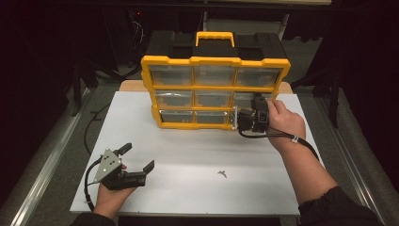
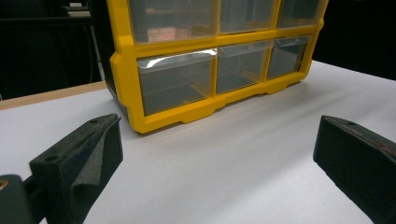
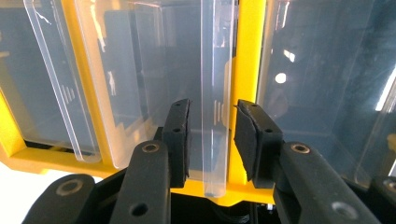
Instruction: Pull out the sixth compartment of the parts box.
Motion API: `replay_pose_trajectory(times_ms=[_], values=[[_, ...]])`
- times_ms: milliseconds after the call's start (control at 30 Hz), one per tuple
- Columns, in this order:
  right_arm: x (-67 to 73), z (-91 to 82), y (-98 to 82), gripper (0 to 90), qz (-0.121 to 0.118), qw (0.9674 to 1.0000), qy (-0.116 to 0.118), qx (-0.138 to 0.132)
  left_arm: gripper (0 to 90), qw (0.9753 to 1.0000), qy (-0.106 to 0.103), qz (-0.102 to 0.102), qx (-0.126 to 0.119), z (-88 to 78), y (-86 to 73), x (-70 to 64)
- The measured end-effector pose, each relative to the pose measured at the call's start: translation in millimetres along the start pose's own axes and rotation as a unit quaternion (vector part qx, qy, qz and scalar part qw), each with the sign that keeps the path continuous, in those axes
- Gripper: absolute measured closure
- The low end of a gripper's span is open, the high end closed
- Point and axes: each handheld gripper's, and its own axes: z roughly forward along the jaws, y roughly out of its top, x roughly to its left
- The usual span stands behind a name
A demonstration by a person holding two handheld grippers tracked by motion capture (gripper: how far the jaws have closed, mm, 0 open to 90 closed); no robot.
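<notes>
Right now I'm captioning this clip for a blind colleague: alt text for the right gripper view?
Two black jaws of the right gripper straddle a clear drawer's pull lip, small gaps showing either side. Behind stands the yellow organizer frame with more transparent drawers.

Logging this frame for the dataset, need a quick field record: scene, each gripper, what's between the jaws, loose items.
scene: yellow organizer with clear drawers, upright on white table
right gripper: at bottom-row drawer, jaws either side of clear drawer lip, pads not yet pressing
left gripper: resting on the table, jaws wide, nothing between
loose item: small metal piece on the table, kind unclear
</notes>
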Motion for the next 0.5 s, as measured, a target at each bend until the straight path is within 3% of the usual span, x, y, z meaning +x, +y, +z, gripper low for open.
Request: replay_pose_trajectory(times_ms=[333, 500], values=[[0.6, 5.4, 2.2, 70.3, -0.002, 1.0000, 0.004, 0.003, 1.9, 1.0000, 0.000, -0.001, 0.000, -0.1, -0.1, 0.0], [-2.6, 3.9, 2.0, 77.3, -0.003, 1.0000, 0.006, 0.003, 1.9, 1.0000, 0.000, 0.000, 0.000, 0.2, -0.2, 0.1]])
